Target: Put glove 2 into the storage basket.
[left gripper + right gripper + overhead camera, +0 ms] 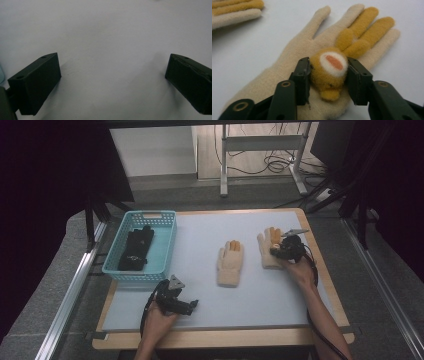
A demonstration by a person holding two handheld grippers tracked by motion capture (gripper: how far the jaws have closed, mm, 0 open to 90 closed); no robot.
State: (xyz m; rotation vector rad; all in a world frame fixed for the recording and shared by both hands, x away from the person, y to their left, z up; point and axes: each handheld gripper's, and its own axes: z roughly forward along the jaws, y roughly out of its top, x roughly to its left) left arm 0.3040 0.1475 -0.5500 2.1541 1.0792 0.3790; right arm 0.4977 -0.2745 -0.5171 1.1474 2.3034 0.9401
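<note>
Two beige fleece gloves with orange fingers lie palm-flat on the white table top (250,305). The right glove (266,257) (294,50) carries a round orange plush animal head (329,71) on its back. My right gripper (276,252) (328,62) points down onto that glove, and its two black jaws press on either side of the plush head. The other glove (230,265) (234,10) lies free at the table's middle. My left gripper (192,305) (112,75) rests near the front left of the table, jaws wide apart over bare surface, nothing between them.
A light blue plastic basket (165,245) stands at the table's left back and holds dark black items (136,249). A cable trails from each gripper. Metal frame rails run along both sides of the table, and a desk frame stands beyond its far edge.
</note>
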